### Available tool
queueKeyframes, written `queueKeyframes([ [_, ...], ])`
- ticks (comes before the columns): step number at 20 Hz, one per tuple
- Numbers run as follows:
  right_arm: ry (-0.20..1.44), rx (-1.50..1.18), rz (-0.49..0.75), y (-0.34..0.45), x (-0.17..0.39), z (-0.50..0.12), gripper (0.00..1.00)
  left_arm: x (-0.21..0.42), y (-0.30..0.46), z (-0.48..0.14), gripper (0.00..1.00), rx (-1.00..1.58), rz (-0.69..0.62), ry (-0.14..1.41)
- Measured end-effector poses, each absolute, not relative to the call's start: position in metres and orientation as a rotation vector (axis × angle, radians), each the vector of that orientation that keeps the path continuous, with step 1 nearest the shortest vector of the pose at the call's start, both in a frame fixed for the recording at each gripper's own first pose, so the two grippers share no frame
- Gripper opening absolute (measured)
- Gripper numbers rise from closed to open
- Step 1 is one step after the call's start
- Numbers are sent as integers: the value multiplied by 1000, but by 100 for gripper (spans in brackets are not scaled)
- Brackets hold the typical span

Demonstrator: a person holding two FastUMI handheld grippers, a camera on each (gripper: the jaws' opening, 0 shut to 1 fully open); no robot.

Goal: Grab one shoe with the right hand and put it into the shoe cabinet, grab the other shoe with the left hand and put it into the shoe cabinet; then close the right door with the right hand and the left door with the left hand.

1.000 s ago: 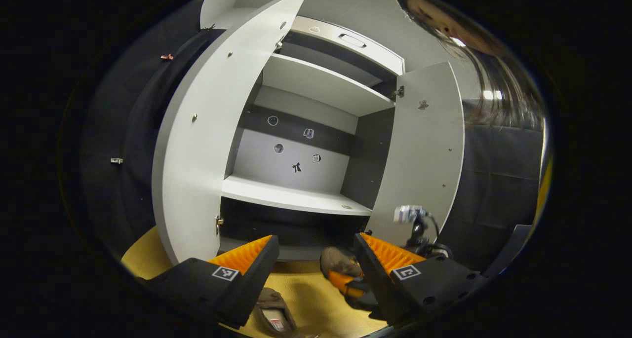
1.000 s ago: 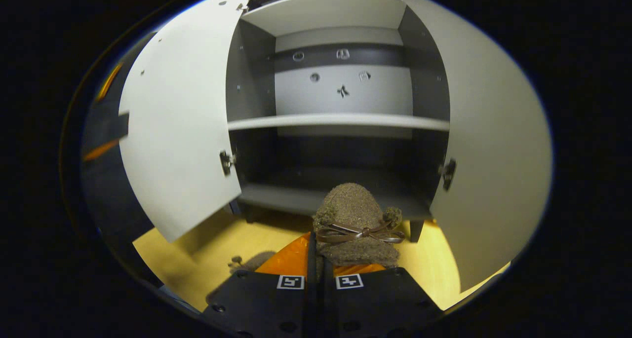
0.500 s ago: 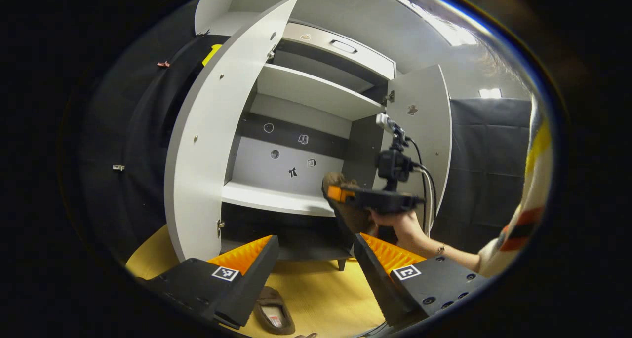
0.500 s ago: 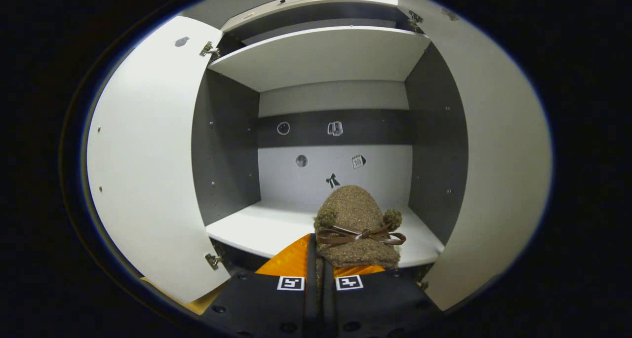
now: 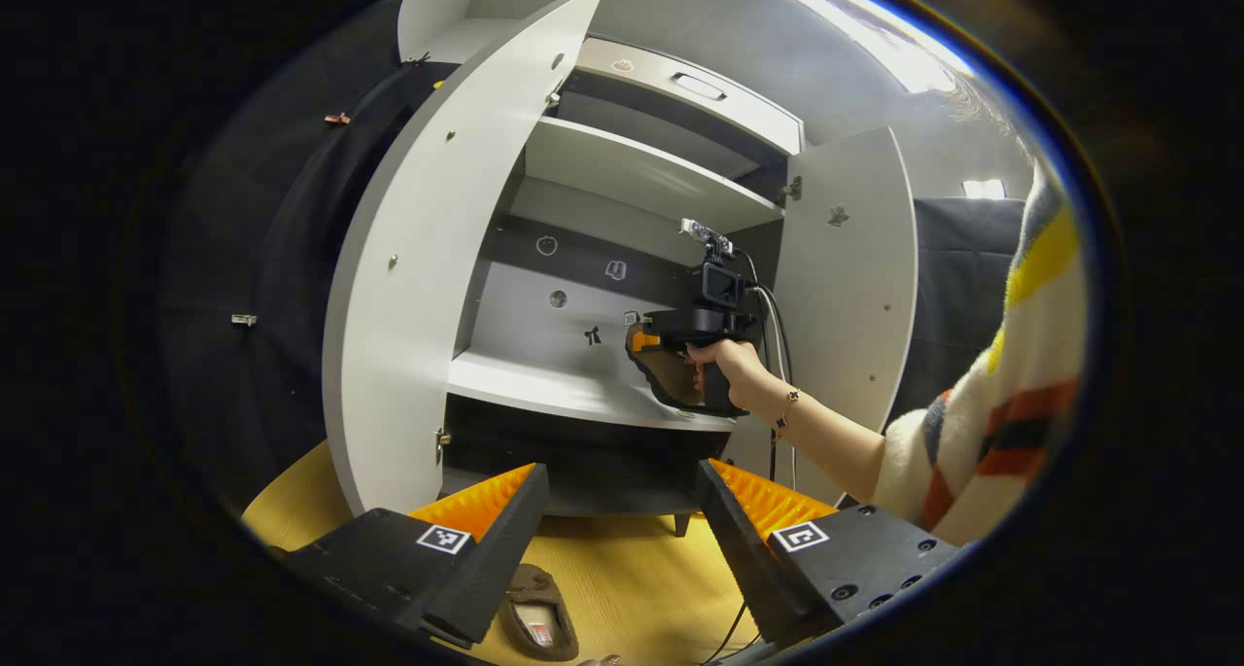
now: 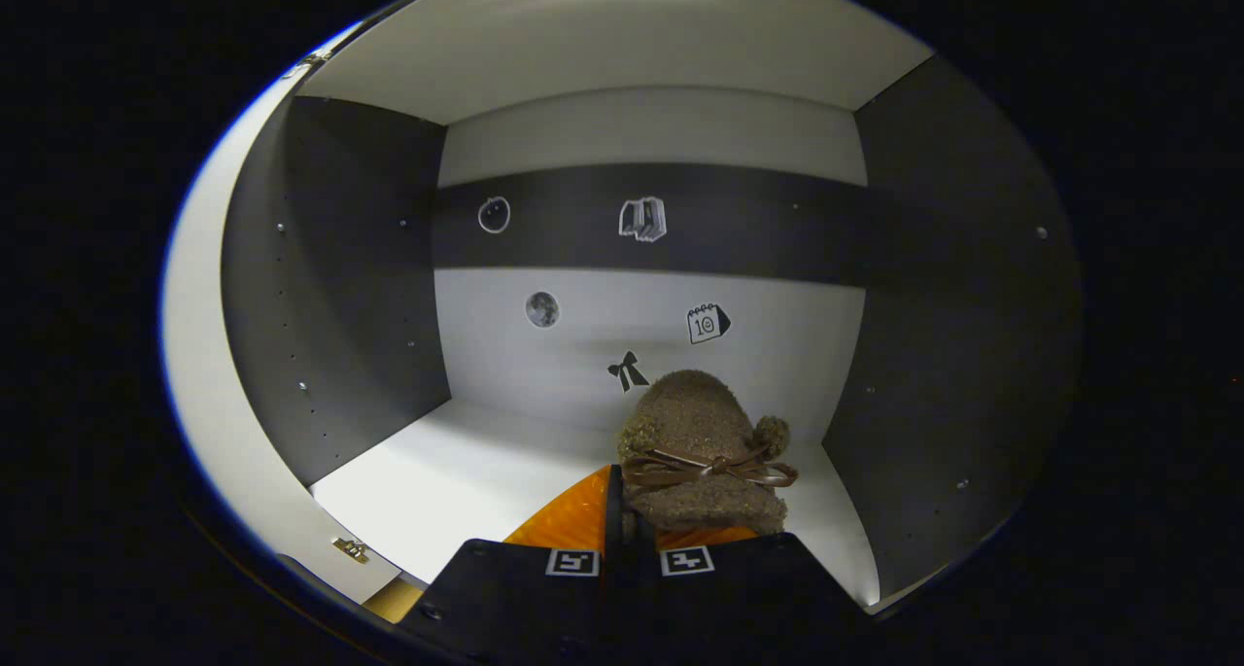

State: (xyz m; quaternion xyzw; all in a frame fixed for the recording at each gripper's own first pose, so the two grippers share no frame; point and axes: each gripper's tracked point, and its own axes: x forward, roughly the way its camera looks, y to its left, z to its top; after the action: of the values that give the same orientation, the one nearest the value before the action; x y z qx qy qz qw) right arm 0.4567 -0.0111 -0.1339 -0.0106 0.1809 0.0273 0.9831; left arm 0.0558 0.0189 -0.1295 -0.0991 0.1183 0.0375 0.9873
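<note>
My right gripper (image 6: 630, 522) is shut on a brown fuzzy shoe (image 6: 702, 447) with a brown bow, held just above the white middle shelf (image 6: 457, 481) inside the shoe cabinet. In the left gripper view that right gripper (image 5: 649, 343) and its shoe (image 5: 673, 382) hang at the shelf's right end, held by a hand (image 5: 739, 372). The other brown shoe (image 5: 537, 614) lies on the yellow floor, below and between the fingers of my open left gripper (image 5: 622, 535). Both cabinet doors, left (image 5: 428, 258) and right (image 5: 844, 277), stand wide open.
The cabinet has an upper shelf (image 5: 632, 170) and a dark lower compartment (image 5: 573, 452). Small stickers mark the back wall (image 6: 641, 335). A person's striped sleeve (image 5: 1001, 394) reaches in from the right. A cable (image 5: 734, 632) runs on the yellow floor (image 5: 632, 588).
The right gripper has carried its shoe up from the floor and forward into the middle compartment, over the shelf. The left gripper has stayed open above the other shoe.
</note>
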Motion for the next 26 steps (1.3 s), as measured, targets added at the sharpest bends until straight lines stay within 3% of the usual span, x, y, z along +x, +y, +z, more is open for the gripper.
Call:
queueKeyframes([
  [8,567,-4,15,-20,490,-203,8,67,58,-126,97,-182,212,239],
  [11,580,-5,63,-12,476,-198,22,75,68,-121,97,-161,253,229],
  [12,579,-5,90,-7,469,-193,38,77,69,-119,97,-161,254,223],
  [14,556,-20,122,-3,453,-179,80,78,69,-118,97,-165,253,218],
  [16,520,-31,132,-3,431,-160,95,75,73,-121,97,-156,283,217],
  [19,412,2,147,0,395,-120,99,67,74,-128,97,-170,299,219],
  [23,261,80,192,13,334,-74,99,53,63,-152,97,-264,226,254],
  [26,194,75,201,14,281,-80,99,37,56,-189,93,-315,192,326],
])
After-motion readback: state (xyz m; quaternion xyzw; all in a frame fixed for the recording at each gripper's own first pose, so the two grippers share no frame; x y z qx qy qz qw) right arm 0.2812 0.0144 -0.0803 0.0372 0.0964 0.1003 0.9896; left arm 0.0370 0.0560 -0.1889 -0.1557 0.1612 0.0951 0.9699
